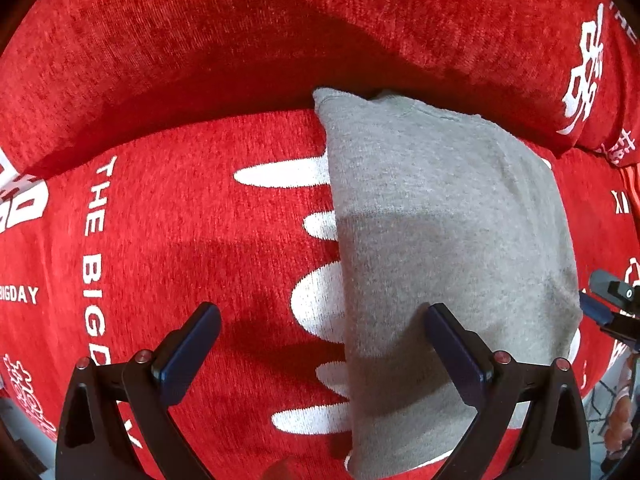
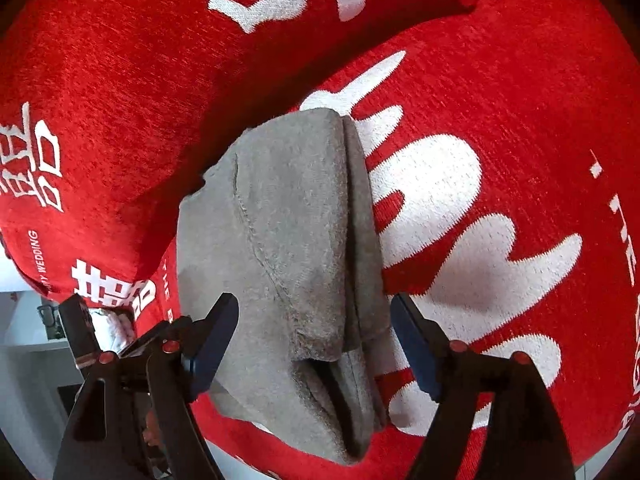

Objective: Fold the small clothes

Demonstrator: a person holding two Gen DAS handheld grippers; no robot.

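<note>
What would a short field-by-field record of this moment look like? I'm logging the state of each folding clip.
garment: grey garment, folded into layers, lying flat
surface: red cover with white lettering and shapes
backdrop: red cushion behind the garment
left gripper: open, above the garment's left edge, holding nothing
right gripper: open, fingers either side of the garment's near end, not pressing it
fold state: stacked edges visible at the near end
</note>
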